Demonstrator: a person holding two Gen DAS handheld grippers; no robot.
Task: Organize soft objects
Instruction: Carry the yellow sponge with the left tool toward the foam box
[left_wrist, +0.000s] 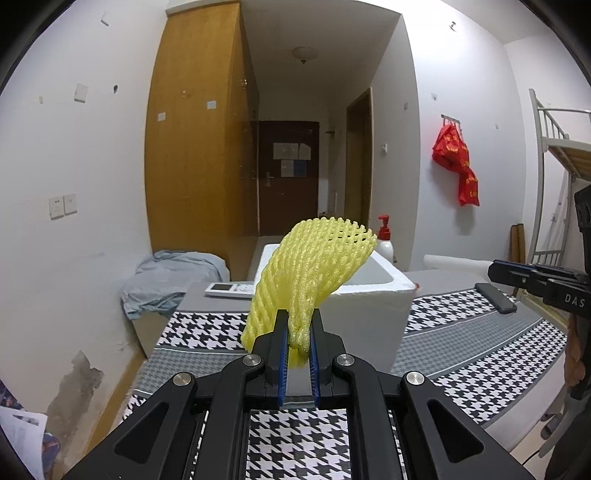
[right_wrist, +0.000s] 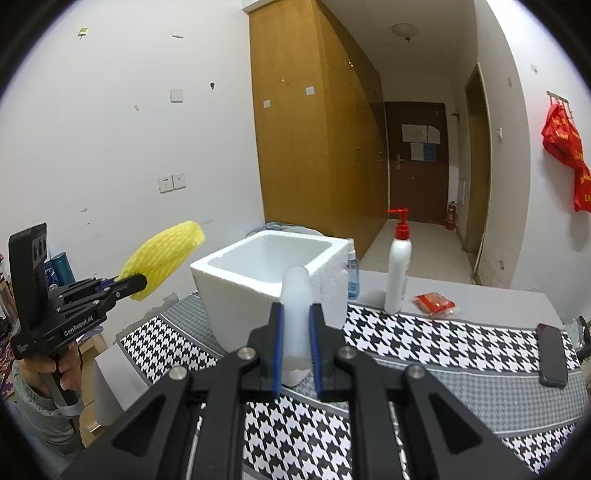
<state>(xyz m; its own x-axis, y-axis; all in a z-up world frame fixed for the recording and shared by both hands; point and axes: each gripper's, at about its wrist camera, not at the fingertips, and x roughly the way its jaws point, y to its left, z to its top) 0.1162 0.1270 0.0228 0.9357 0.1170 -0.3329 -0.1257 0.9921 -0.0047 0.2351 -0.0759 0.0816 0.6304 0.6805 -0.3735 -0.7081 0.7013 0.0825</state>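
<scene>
My left gripper (left_wrist: 298, 332) is clamped on the yellow foam fruit net (left_wrist: 314, 266), held up beside the white styrofoam box (right_wrist: 273, 269); my right gripper (right_wrist: 295, 332) pinches a white foam roll (right_wrist: 294, 295). I should carry each over the box opening before letting go.

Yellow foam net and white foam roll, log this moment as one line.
left tool: holds yellow foam net | right tool: holds white foam roll | foam box: open
</scene>
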